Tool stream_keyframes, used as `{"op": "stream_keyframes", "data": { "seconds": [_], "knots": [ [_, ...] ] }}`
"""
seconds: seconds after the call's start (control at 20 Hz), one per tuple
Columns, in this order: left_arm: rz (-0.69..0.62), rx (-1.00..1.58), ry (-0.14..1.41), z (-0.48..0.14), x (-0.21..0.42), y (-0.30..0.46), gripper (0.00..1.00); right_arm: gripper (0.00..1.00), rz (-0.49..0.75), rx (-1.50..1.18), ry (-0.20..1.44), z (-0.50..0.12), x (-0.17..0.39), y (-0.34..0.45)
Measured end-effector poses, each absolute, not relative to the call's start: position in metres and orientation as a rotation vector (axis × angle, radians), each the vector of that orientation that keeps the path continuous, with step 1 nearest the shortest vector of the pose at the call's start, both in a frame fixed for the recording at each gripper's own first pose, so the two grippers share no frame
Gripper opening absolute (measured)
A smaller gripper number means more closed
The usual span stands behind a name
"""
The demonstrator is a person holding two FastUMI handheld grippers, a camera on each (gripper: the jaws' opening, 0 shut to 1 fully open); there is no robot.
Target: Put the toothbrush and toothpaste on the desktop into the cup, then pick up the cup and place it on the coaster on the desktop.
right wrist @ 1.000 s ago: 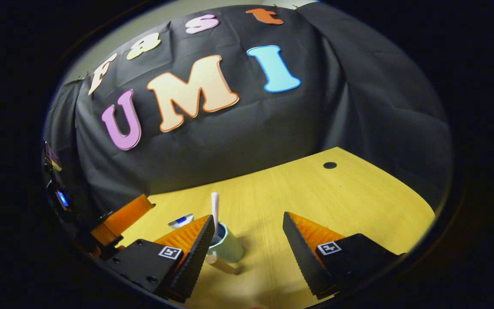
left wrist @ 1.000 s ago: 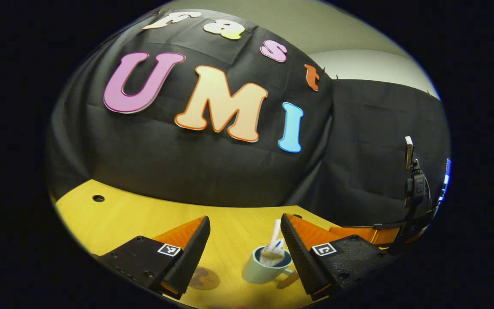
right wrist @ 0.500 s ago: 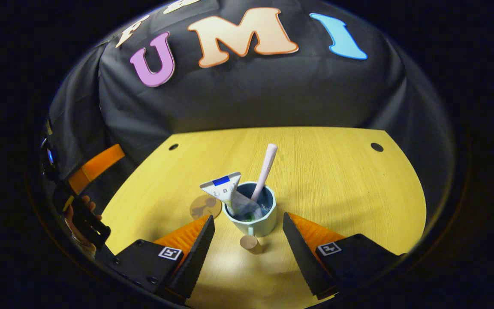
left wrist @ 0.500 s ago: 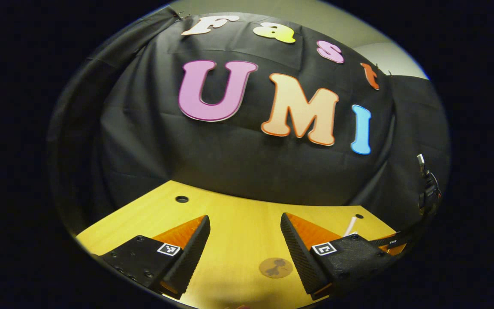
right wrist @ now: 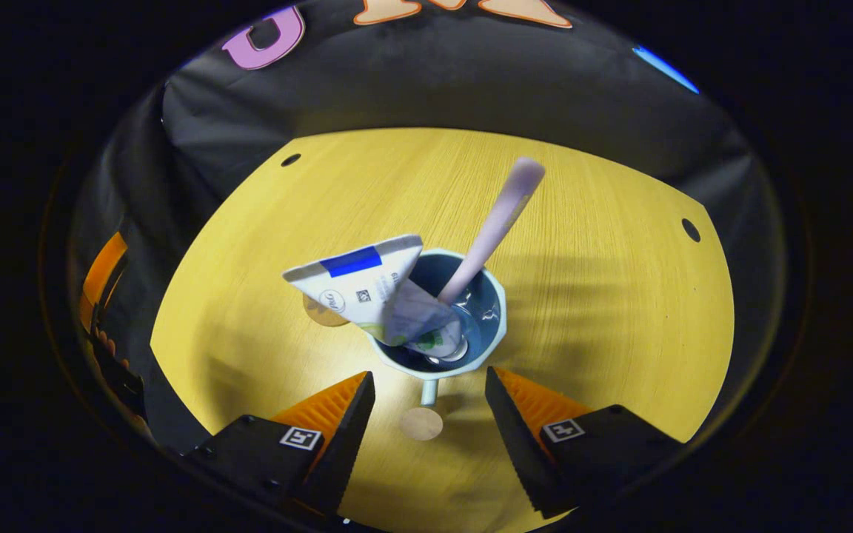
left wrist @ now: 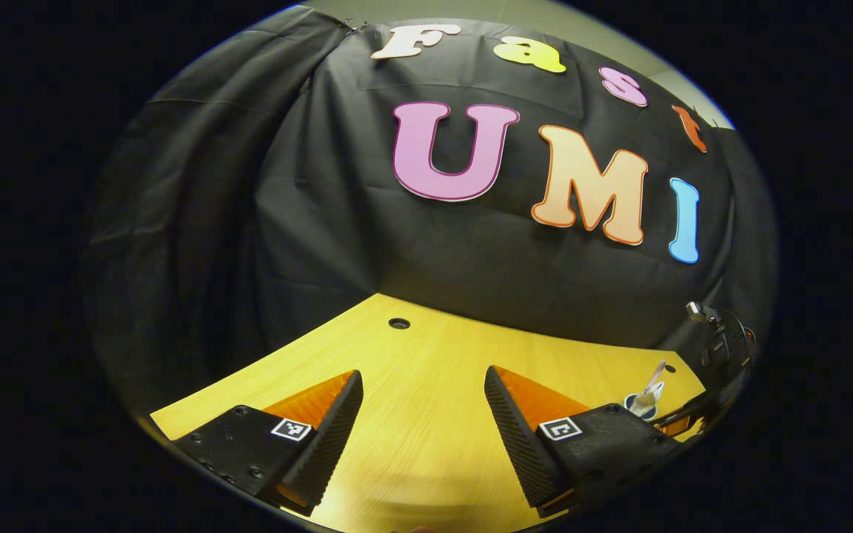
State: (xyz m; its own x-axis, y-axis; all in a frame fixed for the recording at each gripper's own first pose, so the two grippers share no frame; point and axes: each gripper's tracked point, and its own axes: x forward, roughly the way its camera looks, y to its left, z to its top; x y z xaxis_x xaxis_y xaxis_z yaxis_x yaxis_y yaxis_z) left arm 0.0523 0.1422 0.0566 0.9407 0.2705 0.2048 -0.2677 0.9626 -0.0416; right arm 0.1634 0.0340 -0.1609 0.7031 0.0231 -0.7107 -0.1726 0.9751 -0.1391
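- Yellow wooden desktop [right wrist: 604, 311] spans the middle of the right gripper view, backed by black cloth along the upper edge; in the left gripper view the same desktop [left wrist: 426, 385] occupies the lower half of the frame.
- Cup [right wrist: 487, 337], pale blue with a dark interior, stands upright at frame centre in the right gripper view, just above and between the two orange fingers; its handle [right wrist: 429, 391] points down-frame, straight toward the gap of the jaws. In the left gripper view the cup [left wrist: 641, 406] sits small at the far lower right, well apart.
- Toothpaste [right wrist: 367, 289] leans out of the cup toward centre left; toothbrush [right wrist: 497, 222] leans toward upper right. Both rest inside the cup.
- Right gripper [right wrist: 430, 403]: jaws spread wide, empty, flanking the handle without touching it. It is judged the nearer of the two, so the lift falls to it.
- Left gripper [left wrist: 423, 403]: jaws wide, empty, over bare desktop.
- Coaster [right wrist: 320, 317]: a brown disc partly hidden behind the toothpaste, just left of the cup; the carry is judged short and leftward in frame.
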Motion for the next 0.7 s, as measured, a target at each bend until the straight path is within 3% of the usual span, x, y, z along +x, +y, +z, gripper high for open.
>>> {"op": "stream_keyframes", "data": {
  "seconds": [0.1, 0.25, 0.3, 0.35, 0.45, 0.7],
  "knots": [
    [0.283, -0.019, -0.19, 0.047, 0.048, 0.143, 0.95, 0.78, 0.092, -0.195, 0.818, -0.166, 0.167, 0.03],
    [0.269, -0.032, -0.15, 0.03, 0.046, 0.14, 0.95, 0.51, 0.067, -0.203, 0.855, -0.171, 0.169, 0.025],
    [0.266, -0.038, -0.138, 0.027, 0.047, 0.139, 0.95, 0.5, 0.055, -0.208, 0.862, -0.173, 0.169, 0.023],
    [0.264, -0.043, -0.133, 0.027, 0.048, 0.139, 0.95, 0.34, 0.055, -0.217, 0.861, -0.172, 0.169, 0.024],
    [0.262, -0.046, -0.132, 0.027, 0.048, 0.139, 0.95, 0.27, 0.052, -0.25, 0.862, -0.172, 0.17, 0.021],
    [0.252, -0.032, -0.114, 0.025, 0.047, 0.139, 0.95, 0.23, 0.038, -0.292, 0.846, -0.167, 0.167, 0.023]
  ]
}}
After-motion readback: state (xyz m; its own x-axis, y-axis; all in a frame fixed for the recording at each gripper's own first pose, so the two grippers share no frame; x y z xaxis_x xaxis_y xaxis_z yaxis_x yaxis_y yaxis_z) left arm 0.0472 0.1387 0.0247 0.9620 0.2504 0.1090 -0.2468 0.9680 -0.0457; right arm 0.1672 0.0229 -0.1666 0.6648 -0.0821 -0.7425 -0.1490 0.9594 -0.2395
